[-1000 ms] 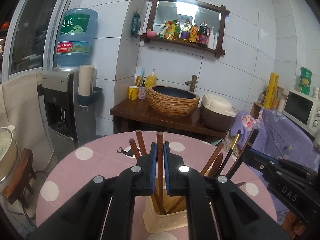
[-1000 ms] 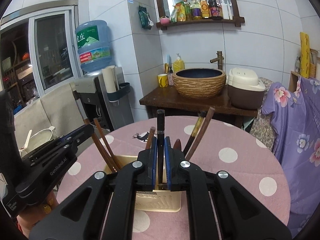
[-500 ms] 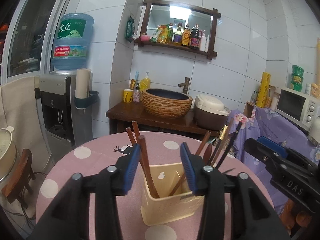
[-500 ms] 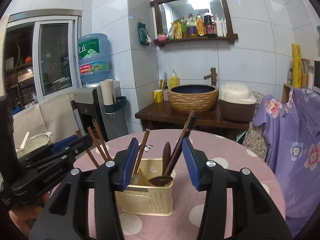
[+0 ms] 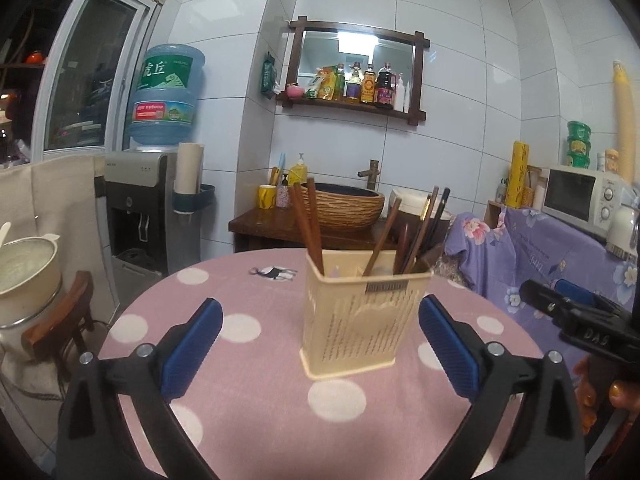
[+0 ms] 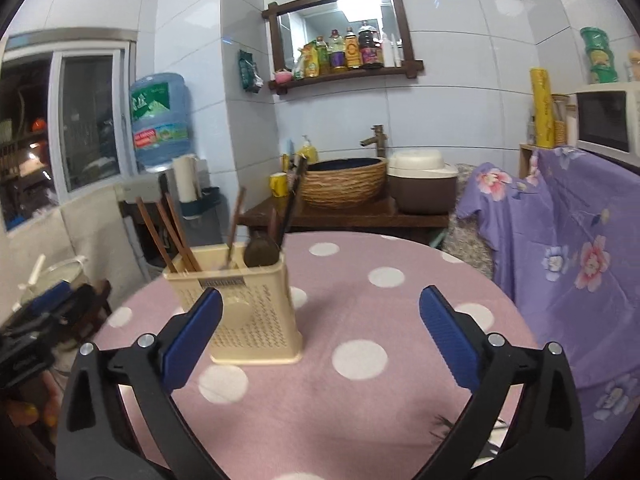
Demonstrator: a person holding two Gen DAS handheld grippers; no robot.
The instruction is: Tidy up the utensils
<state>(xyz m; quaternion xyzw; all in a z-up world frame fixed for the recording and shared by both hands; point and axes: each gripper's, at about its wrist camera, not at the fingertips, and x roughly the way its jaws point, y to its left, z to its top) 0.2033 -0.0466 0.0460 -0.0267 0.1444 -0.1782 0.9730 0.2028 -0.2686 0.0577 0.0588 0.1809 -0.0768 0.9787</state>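
A cream perforated utensil holder (image 5: pixel 352 320) (image 6: pixel 248 316) stands upright on the round pink polka-dot table (image 5: pixel 240 360). Brown chopsticks (image 5: pixel 306 224) lean in its left compartment. Dark chopsticks (image 5: pixel 420 228) and a wooden spoon (image 6: pixel 260 250) stand in the right one. My left gripper (image 5: pixel 319 312) sits back from the holder, facing it, its jaws opening wide with nothing between the pads. My right gripper (image 6: pixel 320 300) is right of the holder and short of it, jaws also opening, nothing in them.
A water dispenser (image 5: pixel 140 208) and a pot on a wooden chair (image 5: pixel 24 264) stand left of the table. Behind it is a woven basin on a dark stand (image 5: pixel 344 208). Purple flowered cloth (image 6: pixel 560 264) and a microwave (image 5: pixel 580 196) are on the right.
Both grippers were shut on chopsticks standing in the holder. They have let go, spread wide, and drawn back and down from the holder. The chopsticks stay in it.
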